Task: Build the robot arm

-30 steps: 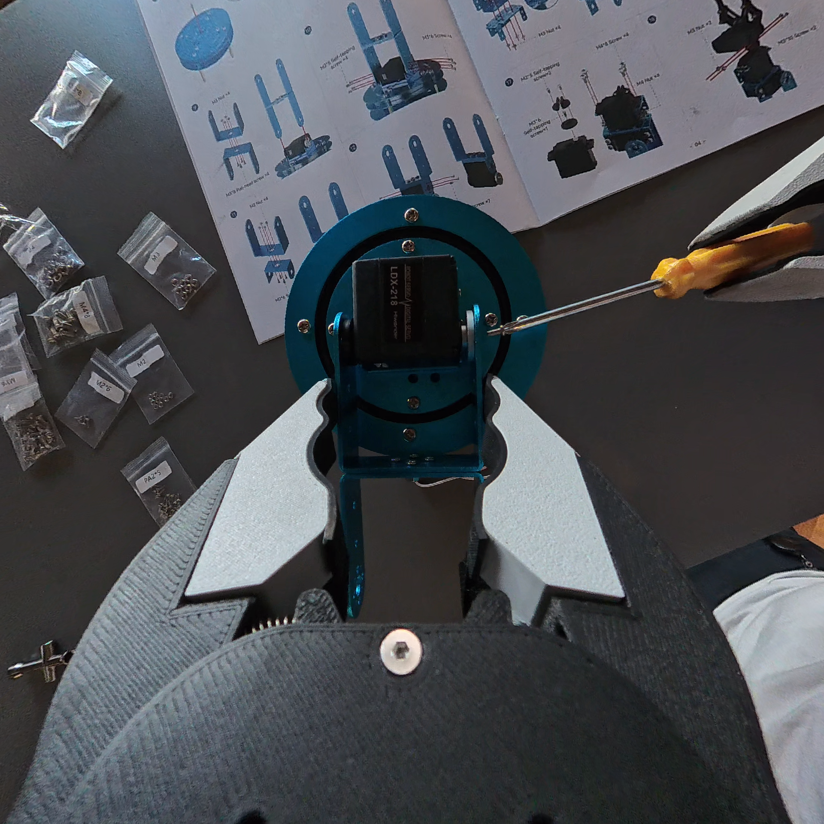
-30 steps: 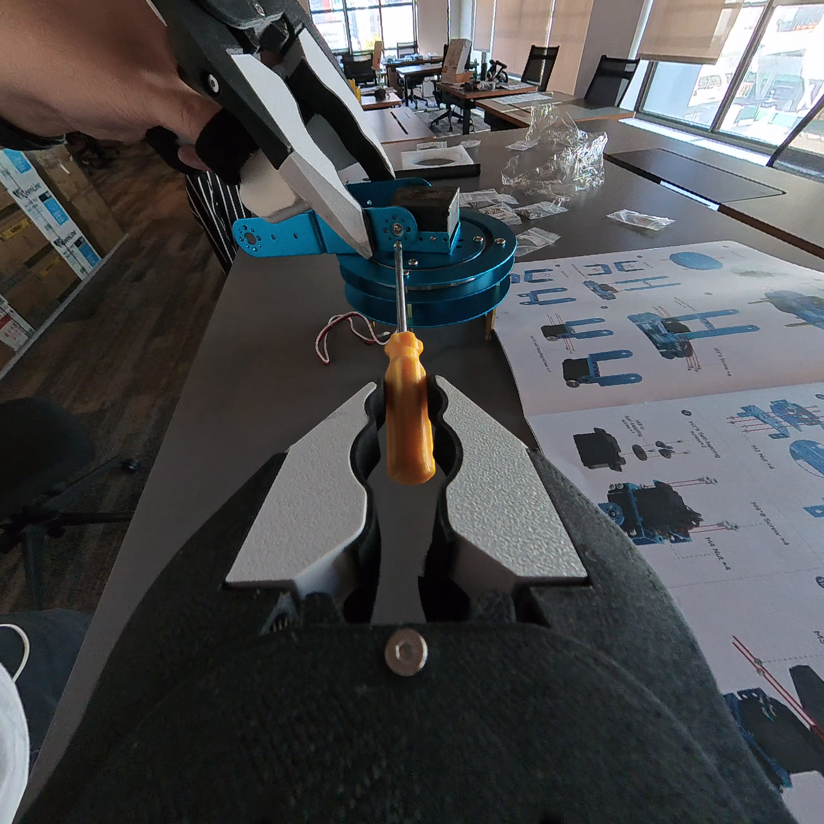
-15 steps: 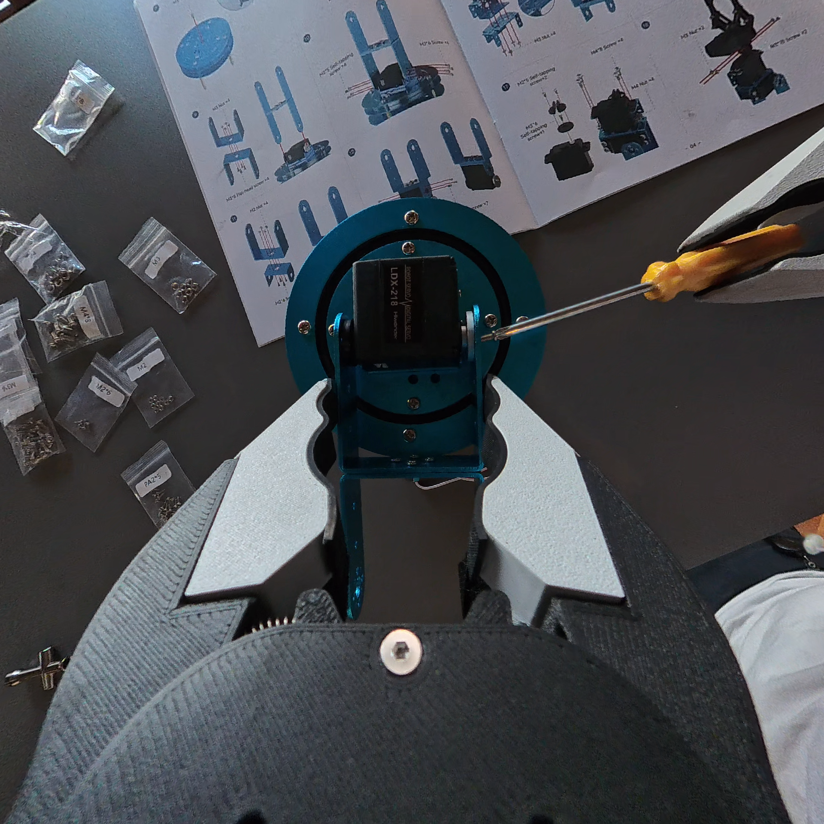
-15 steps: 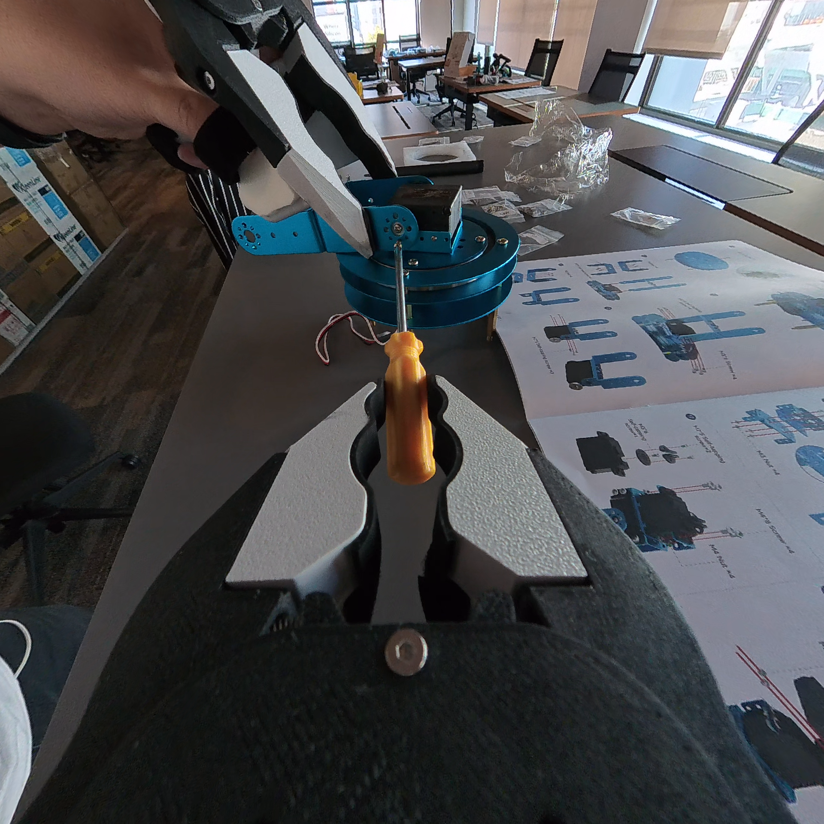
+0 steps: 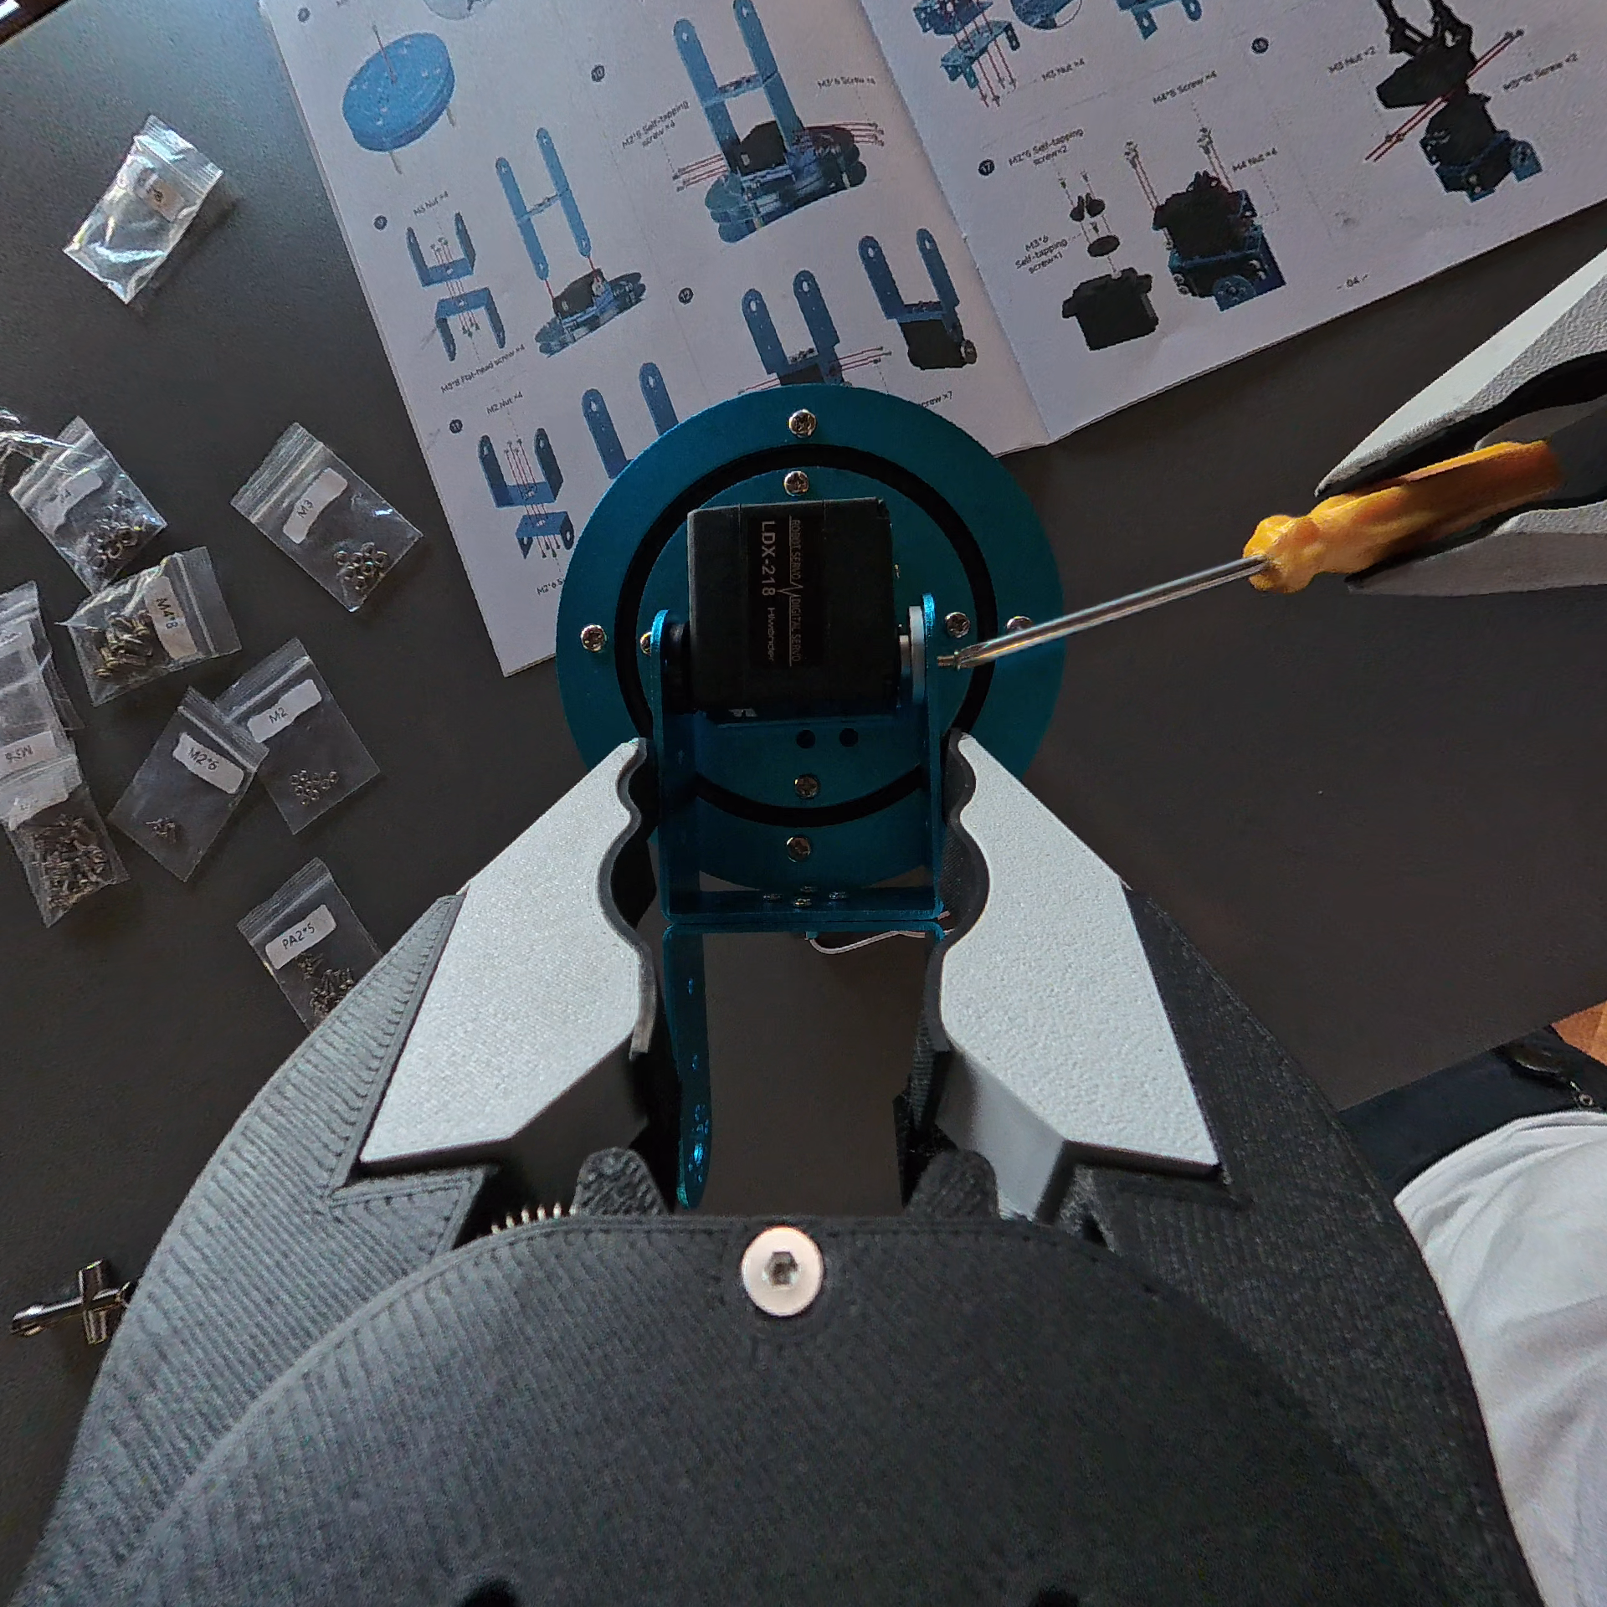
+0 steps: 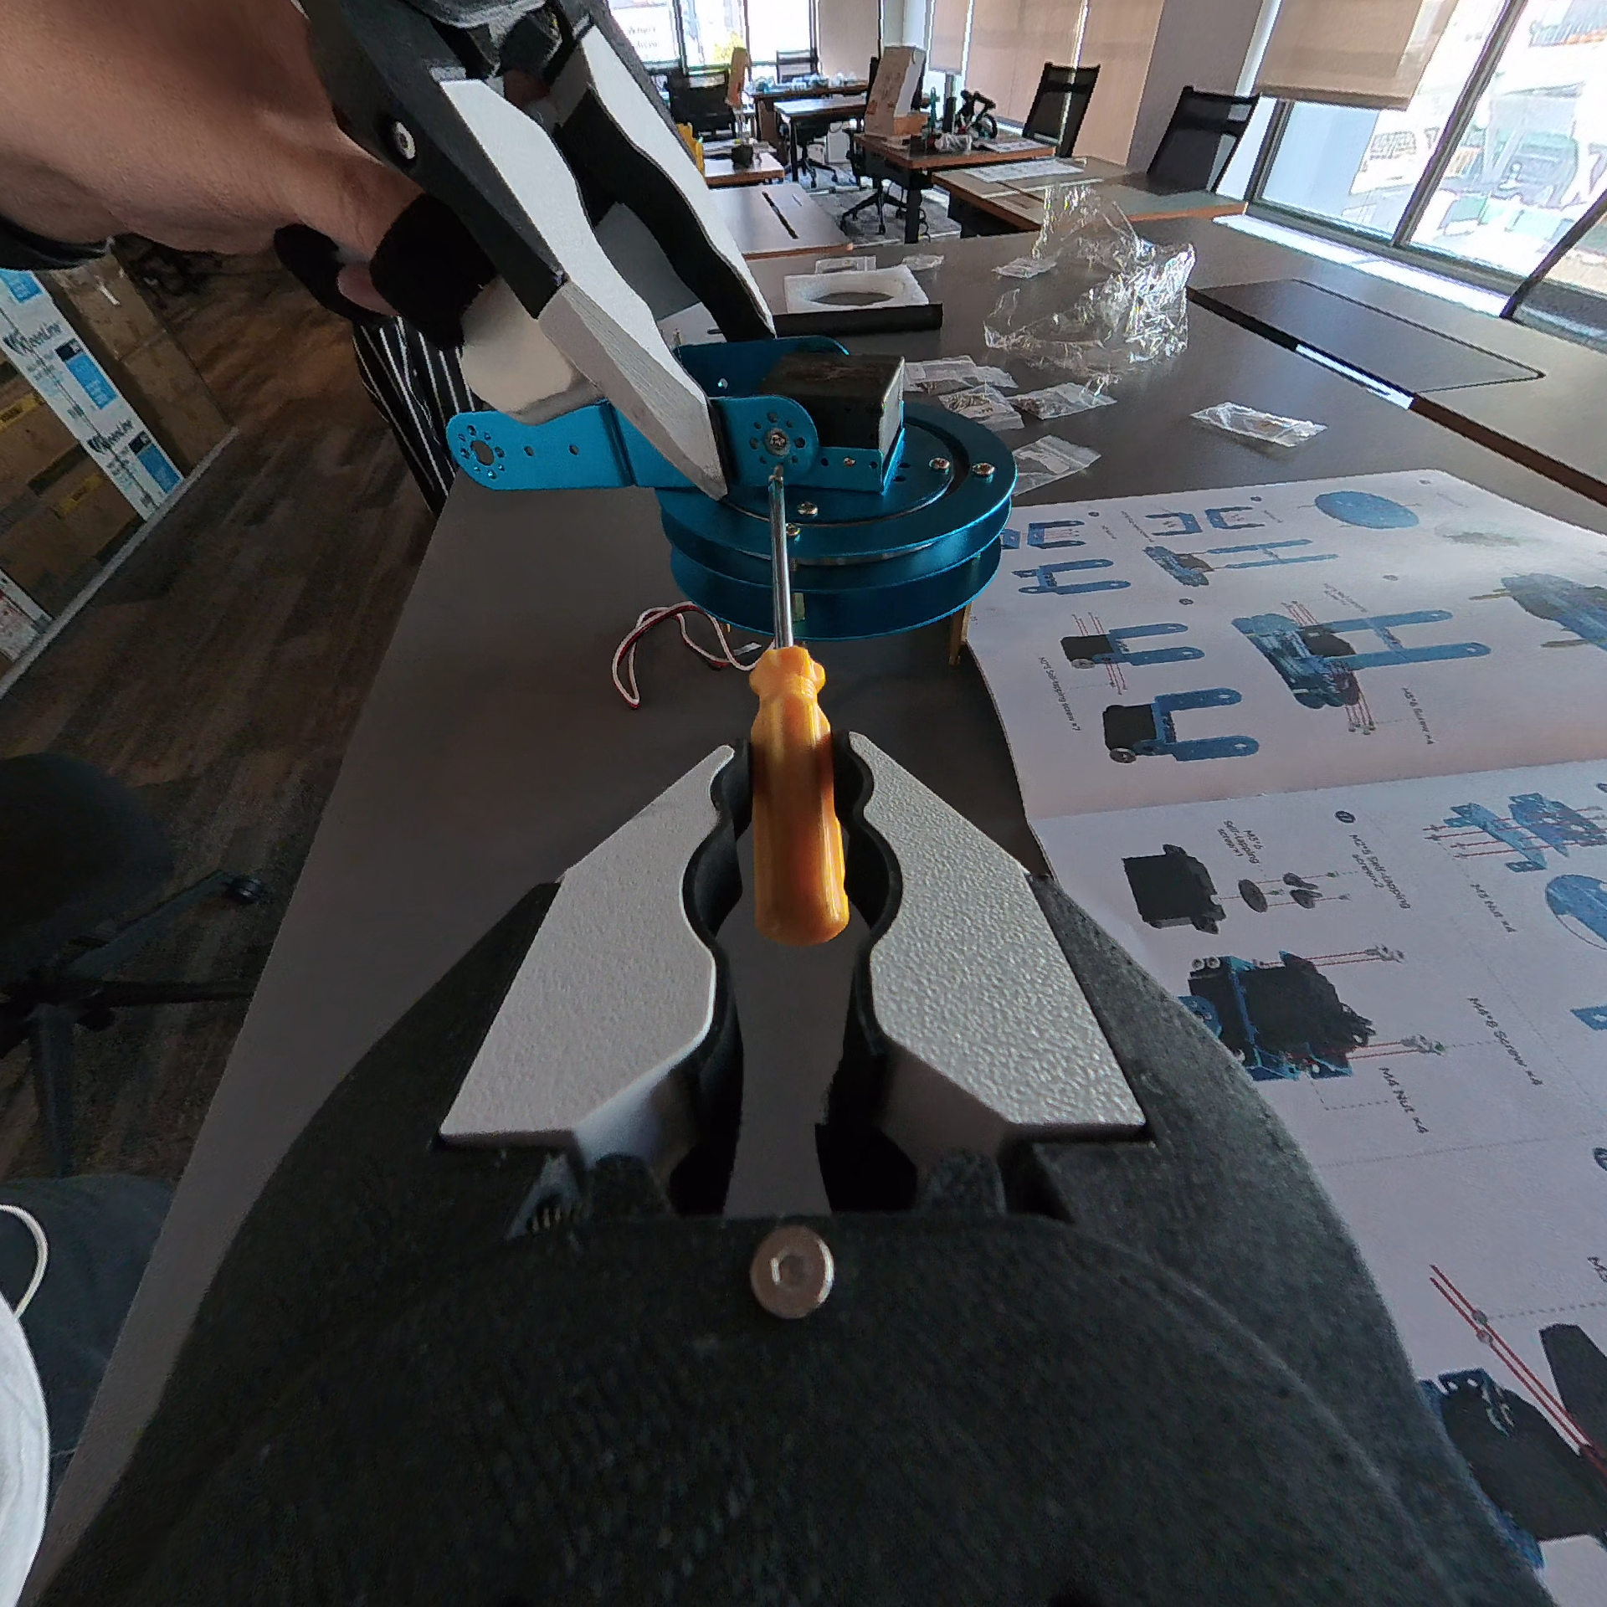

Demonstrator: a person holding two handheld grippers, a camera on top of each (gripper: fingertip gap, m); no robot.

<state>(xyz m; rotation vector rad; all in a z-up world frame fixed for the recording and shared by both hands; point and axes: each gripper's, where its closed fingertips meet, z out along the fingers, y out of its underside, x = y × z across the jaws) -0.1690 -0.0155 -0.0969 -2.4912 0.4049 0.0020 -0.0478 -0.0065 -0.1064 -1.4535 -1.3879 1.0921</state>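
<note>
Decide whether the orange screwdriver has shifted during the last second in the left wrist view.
Yes, slightly. Against the blue round base, which stayed put, the screwdriver has slid left, its tip ending against the right side of the blue bracket.

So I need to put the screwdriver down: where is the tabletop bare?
Bare tabletop lies right of the blue round base, below the open manual. Left of the base, small screw bags crowd it; red-white wires lie by the near edge.
</note>
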